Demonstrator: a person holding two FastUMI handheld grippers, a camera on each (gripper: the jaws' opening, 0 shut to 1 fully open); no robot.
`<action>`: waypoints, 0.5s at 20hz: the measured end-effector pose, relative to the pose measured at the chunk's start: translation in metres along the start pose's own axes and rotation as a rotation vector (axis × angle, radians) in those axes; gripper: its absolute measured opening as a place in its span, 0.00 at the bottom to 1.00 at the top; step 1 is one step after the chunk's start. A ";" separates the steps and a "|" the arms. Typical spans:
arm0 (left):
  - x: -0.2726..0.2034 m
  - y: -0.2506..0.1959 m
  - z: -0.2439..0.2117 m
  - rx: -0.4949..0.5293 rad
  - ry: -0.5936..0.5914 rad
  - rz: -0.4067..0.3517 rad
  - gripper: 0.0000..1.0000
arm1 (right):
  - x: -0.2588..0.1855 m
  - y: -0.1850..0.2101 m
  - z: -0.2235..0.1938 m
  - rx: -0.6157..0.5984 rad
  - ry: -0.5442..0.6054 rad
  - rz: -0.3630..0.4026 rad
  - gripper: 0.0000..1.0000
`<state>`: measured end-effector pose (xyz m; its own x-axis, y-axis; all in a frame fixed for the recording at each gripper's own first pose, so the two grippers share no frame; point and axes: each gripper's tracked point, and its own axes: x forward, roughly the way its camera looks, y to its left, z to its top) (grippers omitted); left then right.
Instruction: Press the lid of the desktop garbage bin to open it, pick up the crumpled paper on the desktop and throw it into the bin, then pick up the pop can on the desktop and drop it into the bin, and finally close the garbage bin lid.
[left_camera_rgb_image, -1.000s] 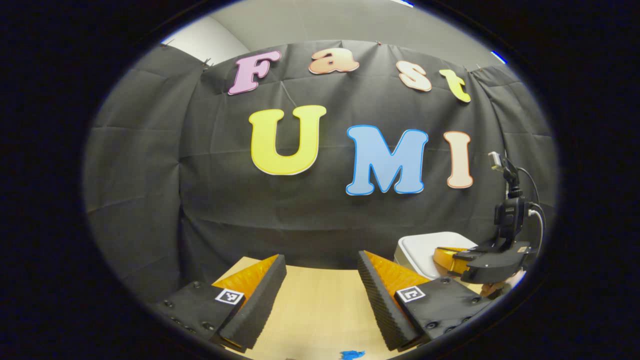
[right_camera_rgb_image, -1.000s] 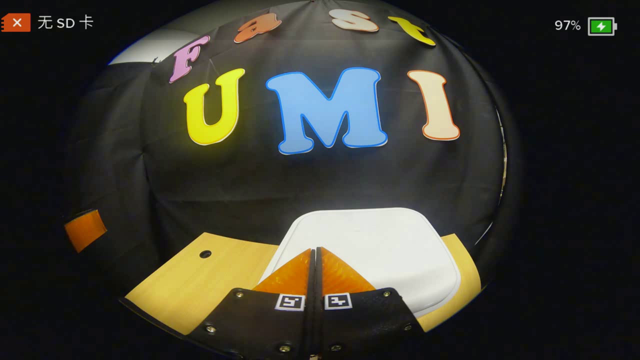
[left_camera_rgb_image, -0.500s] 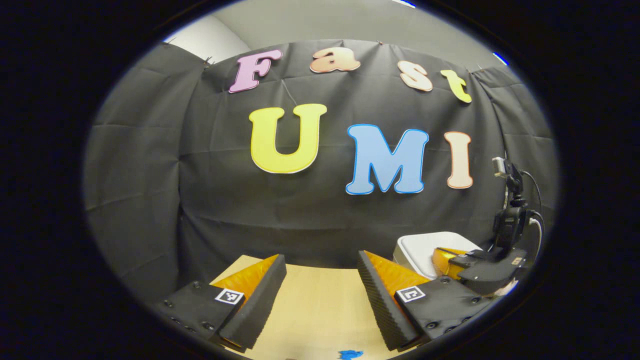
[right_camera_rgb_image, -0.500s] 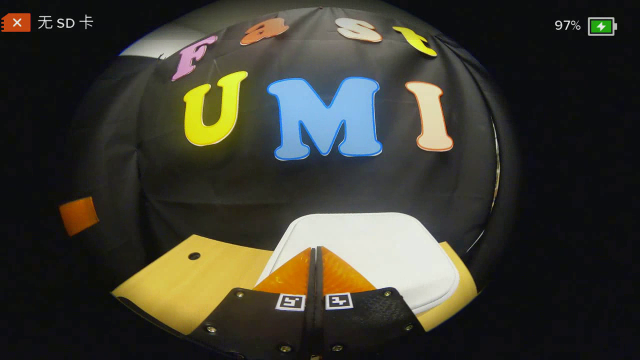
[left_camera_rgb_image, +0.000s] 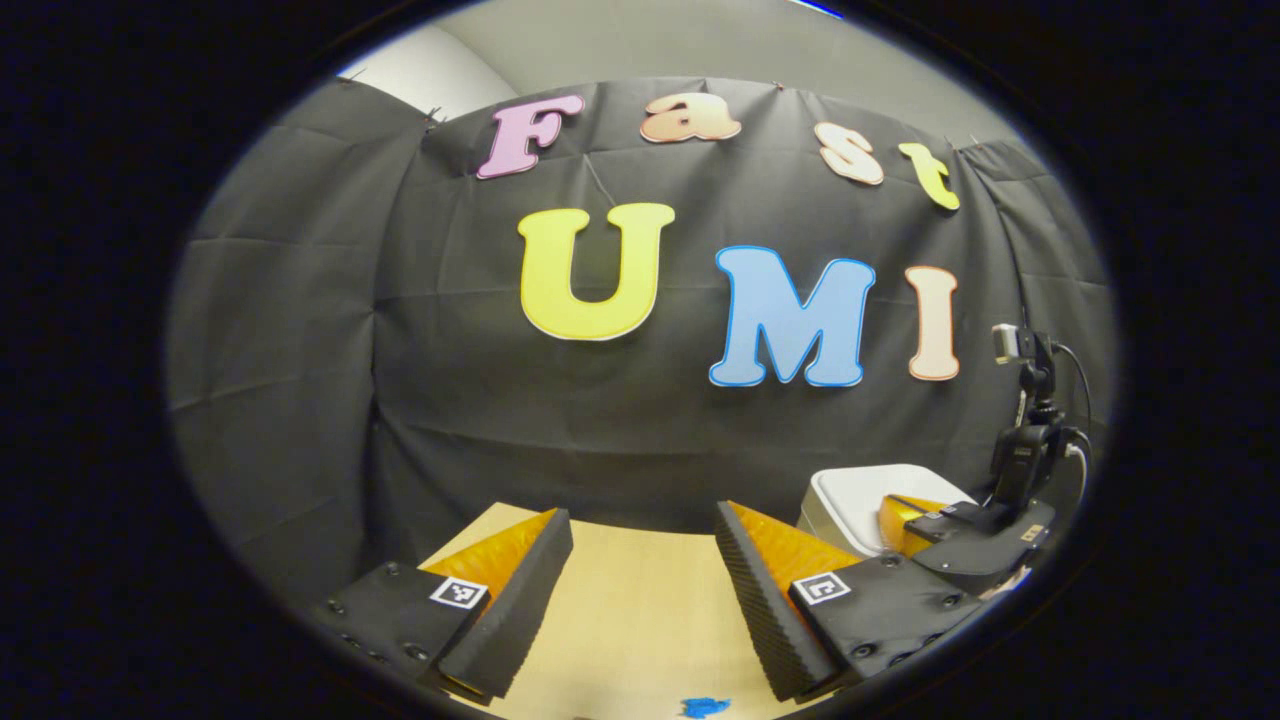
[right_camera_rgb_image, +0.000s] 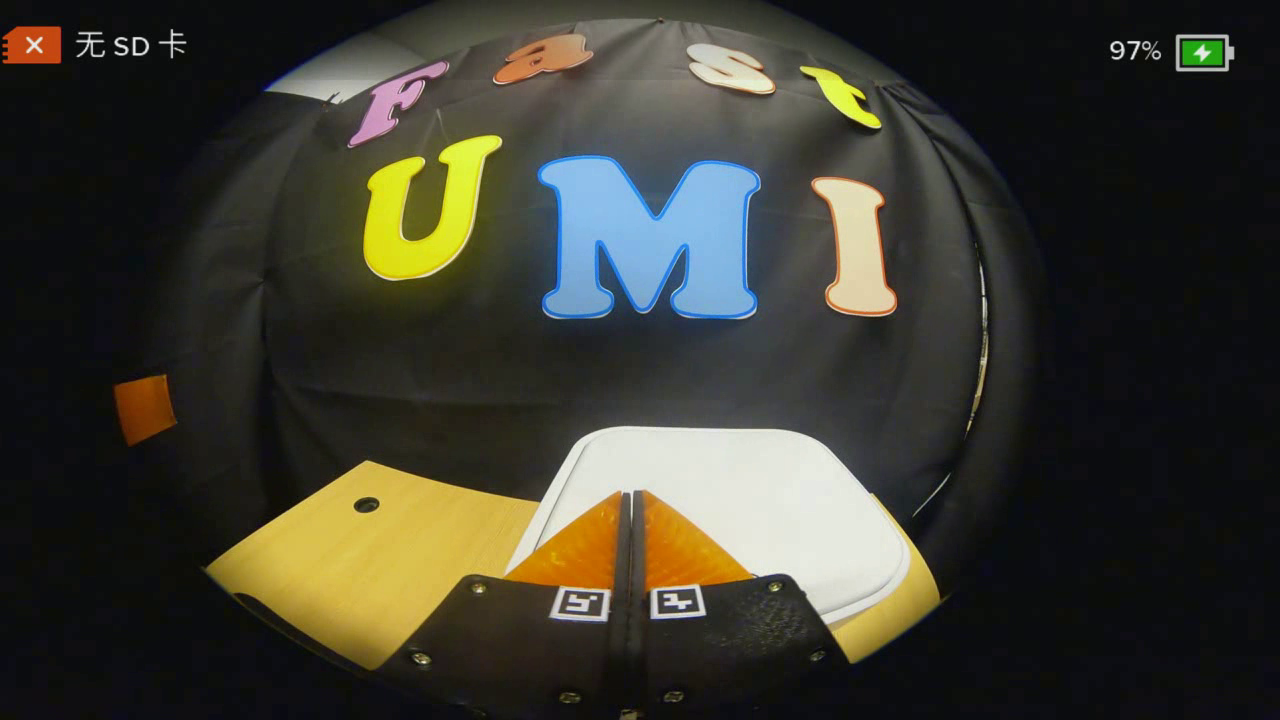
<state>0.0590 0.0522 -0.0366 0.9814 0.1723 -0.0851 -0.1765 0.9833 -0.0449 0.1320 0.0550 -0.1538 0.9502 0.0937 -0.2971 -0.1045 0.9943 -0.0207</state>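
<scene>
While the bin lid (right_camera_rgb_image: 740, 500) sits flat and white at the desk's (right_camera_rgb_image: 400, 550) far right, you've got the right gripper (right_camera_rgb_image: 630, 500) poised over its near edge, fingers pressed together on nothing. Whether it is touching, I can't tell. Your left gripper (left_camera_rgb_image: 640, 560) waits spread wide over bare desk. Opening looks barely begun; paper and can are both to come.

Left gripper (left_camera_rgb_image: 642, 590), jaws apart, above the wooden desktop (left_camera_rgb_image: 640, 620).
</scene>
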 end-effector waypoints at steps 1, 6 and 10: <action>-0.001 -0.001 -0.001 0.000 0.000 -0.001 0.95 | 0.000 -0.001 0.000 0.020 0.001 0.005 0.01; -0.004 -0.006 0.002 -0.005 -0.009 -0.015 0.95 | 0.002 0.001 -0.004 0.081 -0.007 0.028 0.01; -0.013 -0.006 0.008 -0.016 -0.023 -0.018 0.95 | 0.001 0.002 -0.006 0.129 -0.016 0.032 0.01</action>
<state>0.0482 0.0446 -0.0275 0.9859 0.1560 -0.0612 -0.1598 0.9852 -0.0623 0.1315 0.0569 -0.1597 0.9517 0.1253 -0.2801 -0.0974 0.9890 0.1116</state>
